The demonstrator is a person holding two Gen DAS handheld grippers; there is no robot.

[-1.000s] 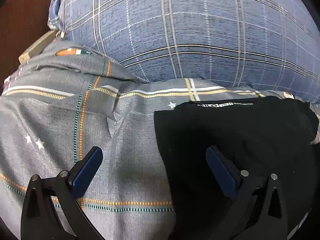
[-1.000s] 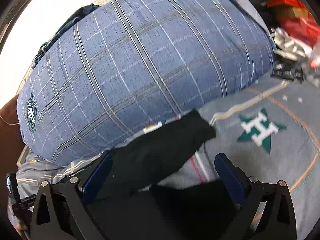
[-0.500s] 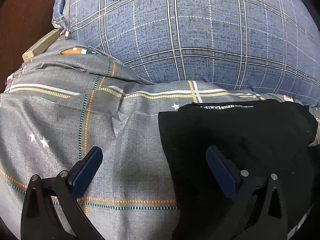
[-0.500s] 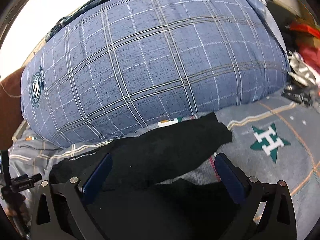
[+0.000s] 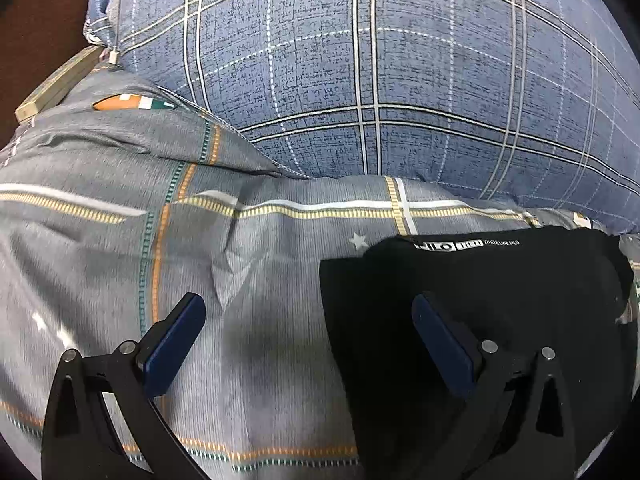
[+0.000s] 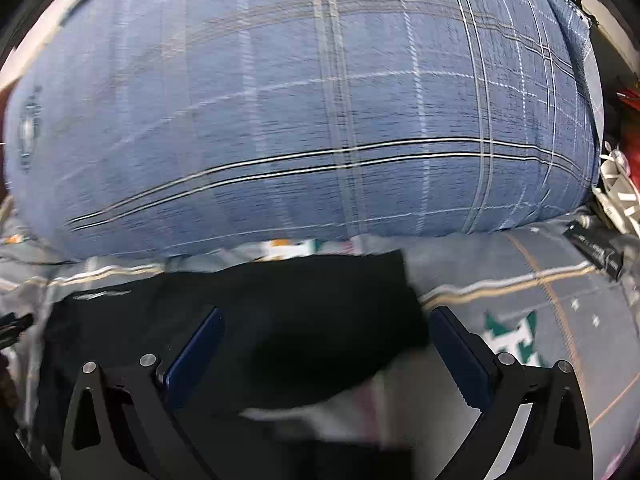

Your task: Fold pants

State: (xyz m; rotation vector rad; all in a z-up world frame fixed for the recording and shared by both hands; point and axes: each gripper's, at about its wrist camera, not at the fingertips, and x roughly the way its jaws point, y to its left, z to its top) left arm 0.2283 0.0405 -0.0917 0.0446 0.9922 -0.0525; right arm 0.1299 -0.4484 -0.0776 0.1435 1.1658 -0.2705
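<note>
The pants are matt black cloth, smooth, with a small white printed label near the far edge. They lie on a sheet of grey woven cloth, matt and creased, with printed stripes and stars. Beyond it the pillow is blue checked cloth with a coarse, slubby weave. The left gripper and right gripper look like matt black plastic with bright metal rivets; their pads are dark blue and slightly glossy. Far left, a pale strip looks like wood.
</note>
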